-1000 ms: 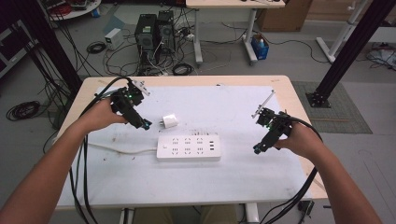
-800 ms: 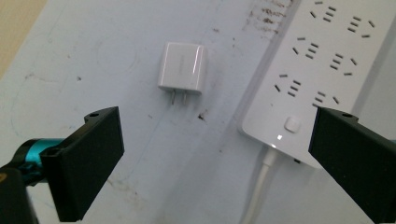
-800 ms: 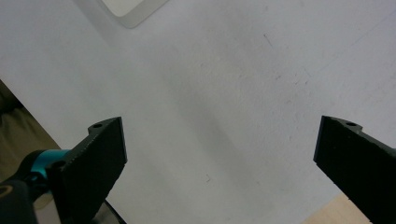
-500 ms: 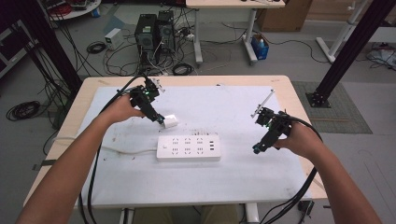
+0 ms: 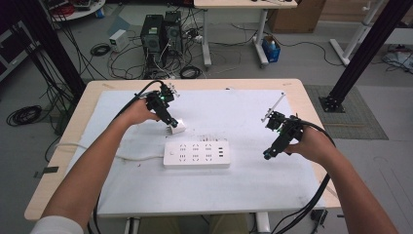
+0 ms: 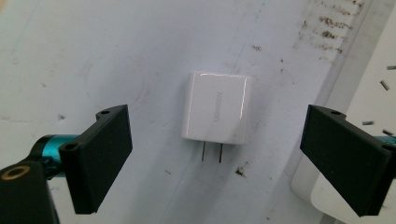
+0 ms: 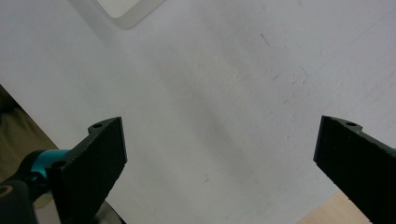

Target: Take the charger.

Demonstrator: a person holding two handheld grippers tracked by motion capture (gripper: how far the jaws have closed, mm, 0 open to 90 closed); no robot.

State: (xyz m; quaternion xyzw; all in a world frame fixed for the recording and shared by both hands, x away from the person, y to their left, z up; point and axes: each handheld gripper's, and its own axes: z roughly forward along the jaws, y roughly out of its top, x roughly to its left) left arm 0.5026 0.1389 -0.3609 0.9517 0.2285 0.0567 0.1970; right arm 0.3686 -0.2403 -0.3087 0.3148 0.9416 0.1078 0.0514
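**Left tongs over the little plug**

The left tongs (image 6: 215, 154) are spread wide, with the white plug (image 6: 215, 112) lying flat between them, touching neither. The high view also shows the power strip (image 5: 197, 154) nearby. The right tongs (image 7: 219, 168) are spread too, over bare surface (image 7: 224, 93).

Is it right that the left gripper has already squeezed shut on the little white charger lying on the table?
Not quite. The left gripper is open: in the left gripper view its jaws stand wide apart on either side of the little white charger, touching nothing. The charger does lie on the table.
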